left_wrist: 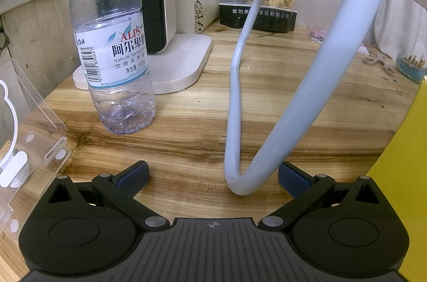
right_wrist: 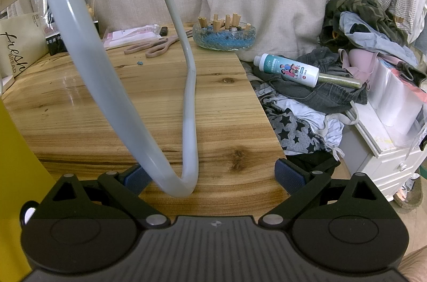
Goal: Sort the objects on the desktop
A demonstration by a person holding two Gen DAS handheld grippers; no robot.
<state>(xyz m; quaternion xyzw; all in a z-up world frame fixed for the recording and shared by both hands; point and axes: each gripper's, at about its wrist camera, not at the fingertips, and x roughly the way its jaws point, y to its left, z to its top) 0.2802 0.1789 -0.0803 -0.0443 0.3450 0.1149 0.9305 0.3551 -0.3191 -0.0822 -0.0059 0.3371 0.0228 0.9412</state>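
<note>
Sorting seems not yet begun: left gripper (left_wrist: 213,175) and right gripper (right_wrist: 210,175) both stand spread and empty above the table (left_wrist: 186,127), so next move probably calls for reaching the water bottle (left_wrist: 112,42).

On the wooden desk: one clear plastic water bottle (left_wrist: 112,42), one pair of beige scissors (right_wrist: 157,44), one glass ashtray (right_wrist: 224,35), two snack bags, one white spray bottle (right_wrist: 287,70).

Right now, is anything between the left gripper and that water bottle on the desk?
Nothing visible blocks it. The left gripper is open, and bare wood lies between it and the water bottle. The white looped hose hangs right of that path.
</note>
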